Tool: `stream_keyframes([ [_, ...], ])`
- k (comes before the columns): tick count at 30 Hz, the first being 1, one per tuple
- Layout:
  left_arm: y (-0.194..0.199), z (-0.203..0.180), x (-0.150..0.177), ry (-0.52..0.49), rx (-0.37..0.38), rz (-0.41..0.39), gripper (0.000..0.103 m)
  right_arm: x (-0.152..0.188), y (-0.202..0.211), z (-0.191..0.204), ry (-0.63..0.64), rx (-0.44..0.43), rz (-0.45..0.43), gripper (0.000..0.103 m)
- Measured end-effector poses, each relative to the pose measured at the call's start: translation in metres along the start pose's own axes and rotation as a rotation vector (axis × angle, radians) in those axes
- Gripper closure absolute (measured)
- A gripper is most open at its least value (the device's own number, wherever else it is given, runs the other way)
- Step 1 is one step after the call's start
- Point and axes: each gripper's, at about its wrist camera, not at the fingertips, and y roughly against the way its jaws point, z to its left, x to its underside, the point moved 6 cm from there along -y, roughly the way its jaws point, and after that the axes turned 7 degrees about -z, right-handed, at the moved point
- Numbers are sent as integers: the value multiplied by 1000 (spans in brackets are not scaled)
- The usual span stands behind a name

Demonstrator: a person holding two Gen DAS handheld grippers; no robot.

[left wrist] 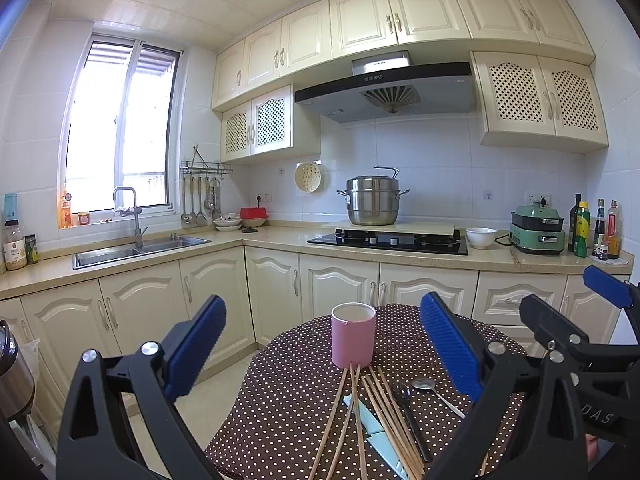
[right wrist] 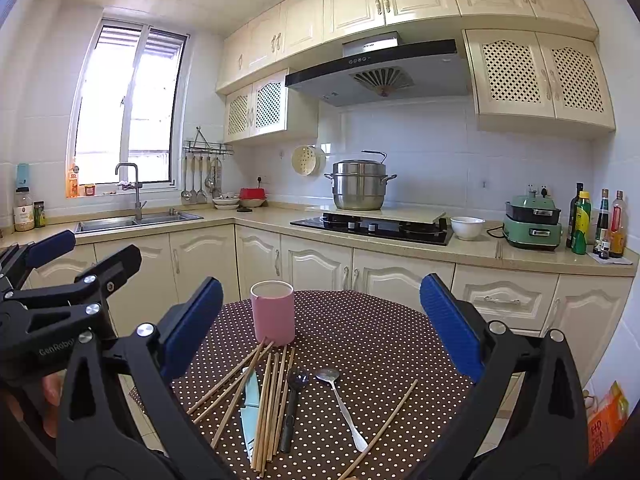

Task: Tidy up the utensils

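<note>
A pink cup [left wrist: 353,335] [right wrist: 273,312] stands upright on a round table with a brown polka-dot cloth [left wrist: 288,408] [right wrist: 360,340]. In front of it lie several wooden chopsticks [left wrist: 384,412] [right wrist: 269,400], a pale blue knife [left wrist: 370,424] [right wrist: 251,404], a black spoon [left wrist: 408,412] [right wrist: 294,396] and a steel spoon [left wrist: 434,390] [right wrist: 340,396]. One chopstick [right wrist: 384,428] lies apart at the right. My left gripper [left wrist: 322,344] is open and empty, above the table's near side. My right gripper [right wrist: 322,328] is open and empty, beside the left one.
Cream kitchen cabinets [right wrist: 320,268] and a counter run behind the table, with a sink [left wrist: 140,250], a stove with a steel pot [left wrist: 373,202], a white bowl [right wrist: 467,227], a green cooker [right wrist: 532,222] and bottles [right wrist: 600,224]. An orange box [right wrist: 606,424] stands on the floor at right.
</note>
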Motion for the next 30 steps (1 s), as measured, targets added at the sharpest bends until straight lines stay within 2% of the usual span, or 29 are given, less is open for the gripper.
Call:
stream_keyframes([
  [30, -1, -1, 8, -1, 2, 10, 7, 9, 0, -1, -4, 2, 9, 6],
])
